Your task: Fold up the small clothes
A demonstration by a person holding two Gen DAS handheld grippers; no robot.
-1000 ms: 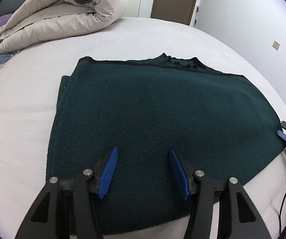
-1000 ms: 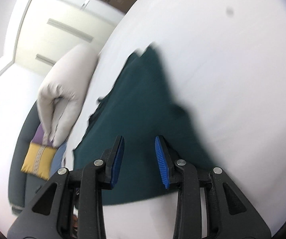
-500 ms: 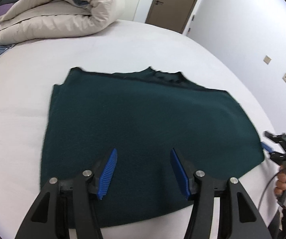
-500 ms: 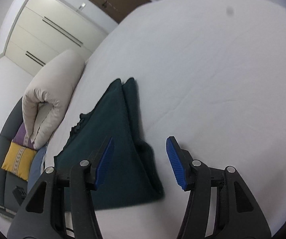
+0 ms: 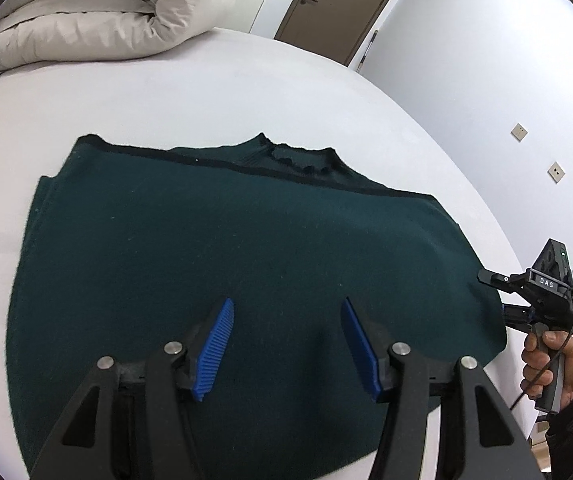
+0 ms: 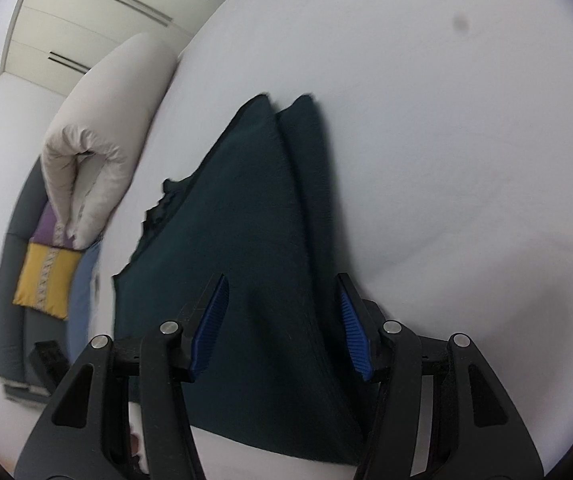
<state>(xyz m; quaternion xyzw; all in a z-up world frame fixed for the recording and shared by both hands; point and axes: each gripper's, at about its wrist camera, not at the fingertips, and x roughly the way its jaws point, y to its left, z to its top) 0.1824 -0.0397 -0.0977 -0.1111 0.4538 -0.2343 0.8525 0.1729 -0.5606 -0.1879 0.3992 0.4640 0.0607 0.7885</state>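
A dark green knit sweater (image 5: 222, 248) lies flat on the white bed, folded, with its collar at the far edge. My left gripper (image 5: 286, 346) is open and empty above the sweater's near part. My right gripper (image 6: 282, 322) is open over the sweater's right edge (image 6: 254, 220), with folded layers between the blue pads; it also shows in the left wrist view (image 5: 498, 294) at the sweater's right corner, held by a hand.
A rolled beige duvet (image 5: 98, 20) lies at the bed's far left. Purple and yellow cushions (image 6: 48, 276) sit on a grey sofa beside the bed. A brown door (image 5: 342, 4) and white wall stand beyond. White sheet (image 6: 446, 140) stretches right of the sweater.
My right gripper opened wider and let go of the sweater's edge, which now lies flat. My left gripper pulled back and higher, still open.
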